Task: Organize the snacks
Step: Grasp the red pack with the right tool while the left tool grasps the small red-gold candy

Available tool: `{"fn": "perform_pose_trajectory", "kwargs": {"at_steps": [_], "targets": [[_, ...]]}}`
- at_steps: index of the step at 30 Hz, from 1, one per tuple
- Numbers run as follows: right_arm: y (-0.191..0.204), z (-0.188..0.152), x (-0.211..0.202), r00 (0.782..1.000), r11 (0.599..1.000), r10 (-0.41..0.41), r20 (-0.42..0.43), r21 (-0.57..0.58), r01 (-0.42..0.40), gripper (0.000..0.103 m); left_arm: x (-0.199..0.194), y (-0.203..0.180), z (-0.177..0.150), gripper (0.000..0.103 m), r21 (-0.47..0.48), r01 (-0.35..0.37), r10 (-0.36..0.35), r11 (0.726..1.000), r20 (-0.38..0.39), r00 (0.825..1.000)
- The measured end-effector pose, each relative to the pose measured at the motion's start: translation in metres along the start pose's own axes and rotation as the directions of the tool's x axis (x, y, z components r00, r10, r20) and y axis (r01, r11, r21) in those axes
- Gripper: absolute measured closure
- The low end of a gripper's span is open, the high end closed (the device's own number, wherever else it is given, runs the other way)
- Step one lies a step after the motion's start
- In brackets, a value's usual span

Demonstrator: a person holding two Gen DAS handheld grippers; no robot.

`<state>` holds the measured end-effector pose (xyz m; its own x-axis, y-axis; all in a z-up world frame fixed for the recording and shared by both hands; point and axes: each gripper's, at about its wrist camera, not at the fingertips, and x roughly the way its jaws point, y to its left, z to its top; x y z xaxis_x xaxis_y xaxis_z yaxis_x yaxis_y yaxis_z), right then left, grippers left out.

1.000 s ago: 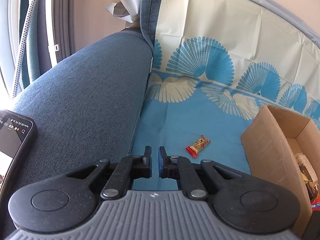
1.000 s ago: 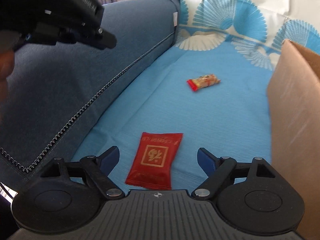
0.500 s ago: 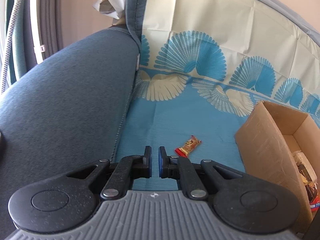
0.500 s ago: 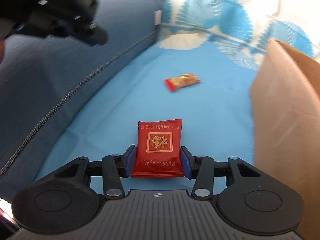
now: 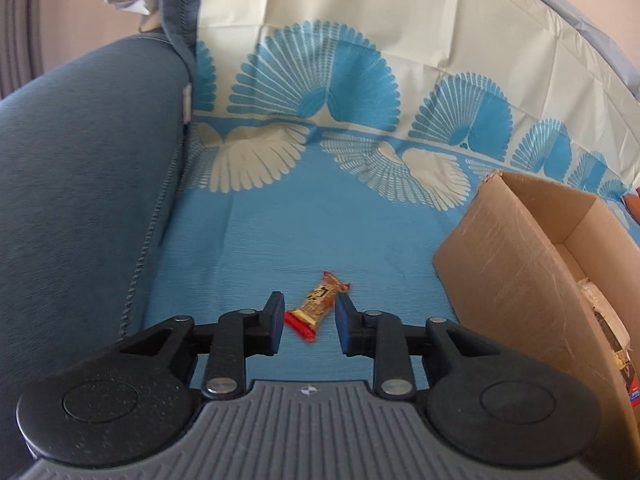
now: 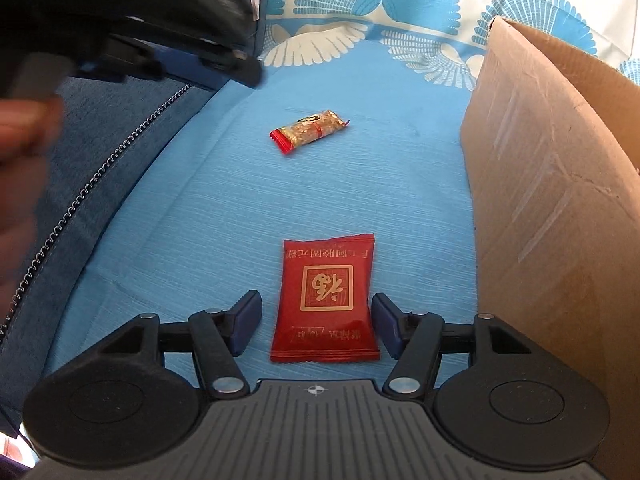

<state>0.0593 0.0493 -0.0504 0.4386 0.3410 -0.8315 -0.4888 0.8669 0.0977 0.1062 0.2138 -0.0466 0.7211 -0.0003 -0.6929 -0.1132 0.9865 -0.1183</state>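
On the blue fan-patterned cloth [image 5: 248, 240] over the sofa, beside the cardboard box [image 5: 508, 264], my left gripper [image 5: 309, 318] spreads apart around the small gold snack bar [image 5: 318, 304], and my right gripper [image 6: 317, 326] stands apart around the red snack packet [image 6: 326, 300].

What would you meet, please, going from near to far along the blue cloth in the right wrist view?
Right tool, open around the red packet → small gold snack bar → white fan pattern on the cloth.
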Motion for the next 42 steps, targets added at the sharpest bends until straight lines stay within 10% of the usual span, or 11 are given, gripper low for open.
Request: {"fn": "perform_pose_trajectory", "kwargs": {"at_steps": [13,17,19,38,42], "targets": [[-0.008,0.006,0.003,0.999,0.999,0.044,-0.02,0.034,-0.043,0.054,0.089,-0.032,-0.001,0.049,0.124,-0.07,0.085,0.99,-0.126,0.988],[-0.009,0.007,0.006,0.999,0.999,0.048,-0.019,0.024,-0.048,0.054,0.091,-0.029,-0.001,0.084,0.118,-0.081,0.094,0.99,-0.111,0.989],[-0.009,0.006,0.007,0.999,0.999,0.047,-0.015,0.018,-0.047,0.054,0.089,-0.025,0.002,0.084,0.094,-0.078,0.089,0.992,-0.115,0.989],[-0.016,-0.018,-0.026,0.991,0.995,0.092,0.096,0.033,-0.096,0.06,-0.1,-0.015,-0.031,0.085,-0.044,-0.106,0.108,0.993,0.024,0.994],[-0.015,-0.02,-0.05,0.98,0.993,0.115,0.165,0.011,-0.119,0.086,-0.123,-0.009,-0.041,0.085,-0.09,-0.133,0.139,0.987,0.066,0.988]]}}
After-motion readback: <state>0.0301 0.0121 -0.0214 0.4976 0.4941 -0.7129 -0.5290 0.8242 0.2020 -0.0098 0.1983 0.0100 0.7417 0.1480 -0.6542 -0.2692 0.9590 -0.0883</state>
